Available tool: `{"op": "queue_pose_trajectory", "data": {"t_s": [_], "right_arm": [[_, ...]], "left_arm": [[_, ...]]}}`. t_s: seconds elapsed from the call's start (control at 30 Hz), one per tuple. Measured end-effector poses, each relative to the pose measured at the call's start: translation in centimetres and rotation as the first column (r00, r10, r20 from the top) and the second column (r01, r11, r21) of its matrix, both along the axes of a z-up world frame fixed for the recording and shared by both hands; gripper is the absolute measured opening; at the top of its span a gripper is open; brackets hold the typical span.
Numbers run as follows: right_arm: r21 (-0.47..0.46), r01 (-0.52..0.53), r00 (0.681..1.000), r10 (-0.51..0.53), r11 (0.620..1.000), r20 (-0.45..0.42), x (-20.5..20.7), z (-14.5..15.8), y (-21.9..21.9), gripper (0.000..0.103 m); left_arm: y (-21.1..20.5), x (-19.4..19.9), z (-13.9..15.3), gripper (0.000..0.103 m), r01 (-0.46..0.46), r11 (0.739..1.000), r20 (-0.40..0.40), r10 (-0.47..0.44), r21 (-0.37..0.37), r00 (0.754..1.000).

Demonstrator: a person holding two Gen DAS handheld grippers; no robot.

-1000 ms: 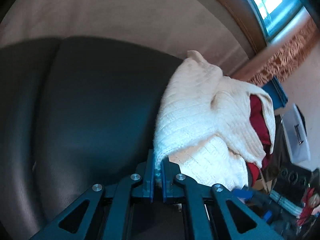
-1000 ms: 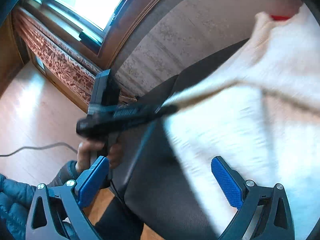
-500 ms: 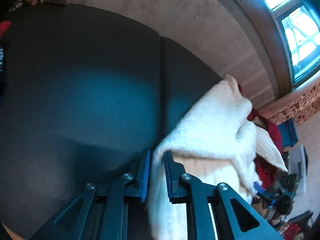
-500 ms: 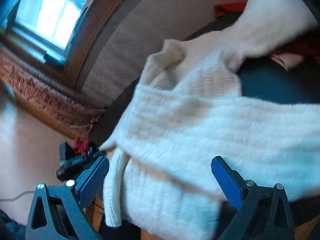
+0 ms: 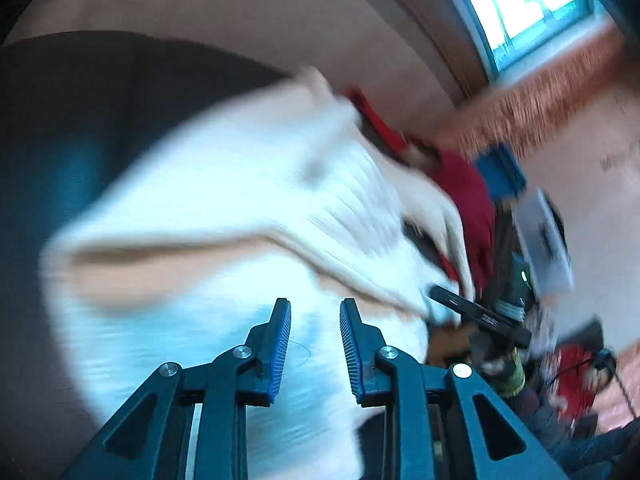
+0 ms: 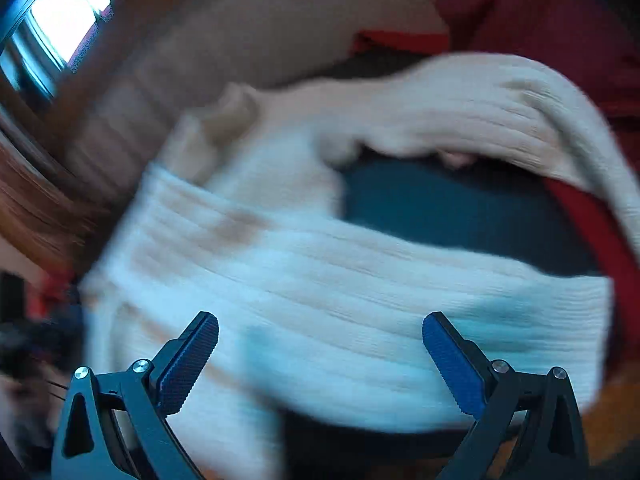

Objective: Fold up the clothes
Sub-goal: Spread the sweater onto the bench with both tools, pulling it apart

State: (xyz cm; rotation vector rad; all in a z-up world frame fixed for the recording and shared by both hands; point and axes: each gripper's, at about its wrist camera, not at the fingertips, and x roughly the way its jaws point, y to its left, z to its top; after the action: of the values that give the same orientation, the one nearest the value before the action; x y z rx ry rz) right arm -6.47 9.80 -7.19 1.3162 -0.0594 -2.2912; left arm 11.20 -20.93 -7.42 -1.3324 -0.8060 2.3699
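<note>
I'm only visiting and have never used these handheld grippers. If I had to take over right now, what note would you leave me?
Left gripper: jaws opening, nothing pinched between the pads; the cream knit sweater lies just beyond them.
Right gripper: open wide, empty, above the sweater's ribbed band.
The sweater lies loosely bunched on the dark seat cushion, one part draped over a red garment at the back.
Done: no neat fold is visible; the pictures are blurred.
Left: spread the sweater flat, fold it, then the red garment.
</note>
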Motion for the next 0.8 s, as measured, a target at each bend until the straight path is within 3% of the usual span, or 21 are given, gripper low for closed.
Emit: {"op": "queue_pose_trajectory", "data": {"t_s": [0.13,0.23,0.3,0.33,0.37,0.4,0.43,0.47,0.6,0.7,0.8], "right_arm": [[0.116,-0.048,0.995,0.058,0.992,-0.080,1.3,-0.6,-1.1,0.103],[0.108,-0.037,0.994,0.047,0.993,-0.098,1.5,-0.8,-1.1,0.103],[0.064,-0.021,0.996,0.027,0.998,-0.089,1.2,-0.5,-0.2,0.095],[0.066,-0.023,0.996,0.029,0.998,-0.089,1.2,-0.4,0.1,0.083],[0.078,-0.028,0.995,0.035,0.997,-0.090,1.3,-0.3,0.3,0.061],[0.095,-0.030,0.995,0.039,0.995,-0.087,1.3,-0.1,0.6,0.047],[0.092,-0.034,0.996,0.041,0.995,-0.078,1.2,0.0,1.1,0.027],[0.080,-0.036,0.997,0.041,0.996,-0.063,1.1,0.1,1.4,0.017],[0.092,-0.042,0.997,0.047,0.995,-0.056,1.6,0.2,1.2,0.016],[0.008,-0.046,0.999,0.046,0.999,-0.025,1.6,0.0,1.1,0.017],[-0.060,-0.052,0.999,0.052,0.997,-0.008,2.0,-0.5,0.8,0.017]], "left_arm": [[5.1,-1.4,-1.3,0.025,0.114,0.992,0.050,-0.112,-0.052,0.993],[6.7,-1.8,-1.8,0.025,0.144,0.987,0.075,-0.139,-0.071,0.987],[6.8,-2.1,-1.9,0.025,0.147,0.987,0.085,-0.142,-0.060,0.986],[6.7,-2.2,-2.0,0.025,0.143,0.989,0.087,-0.139,-0.046,0.986],[6.5,-2.2,-2.0,0.026,0.138,0.990,0.088,-0.135,-0.026,0.987],[6.3,-2.4,-2.1,0.027,0.131,0.991,0.088,-0.131,0.010,0.987],[6.1,-2.8,-2.2,0.028,0.123,0.991,0.087,-0.127,0.049,0.988],[6.0,-3.2,-2.3,0.029,0.115,0.990,0.086,-0.122,0.076,0.989],[7.7,-6.2,-2.6,0.032,0.076,0.993,0.073,-0.083,0.090,0.994],[9.4,-7.6,-3.1,0.035,0.111,0.985,0.104,-0.125,0.129,0.987],[10.8,-7.9,-3.3,0.041,0.148,0.982,0.090,-0.159,0.118,0.983]]}}
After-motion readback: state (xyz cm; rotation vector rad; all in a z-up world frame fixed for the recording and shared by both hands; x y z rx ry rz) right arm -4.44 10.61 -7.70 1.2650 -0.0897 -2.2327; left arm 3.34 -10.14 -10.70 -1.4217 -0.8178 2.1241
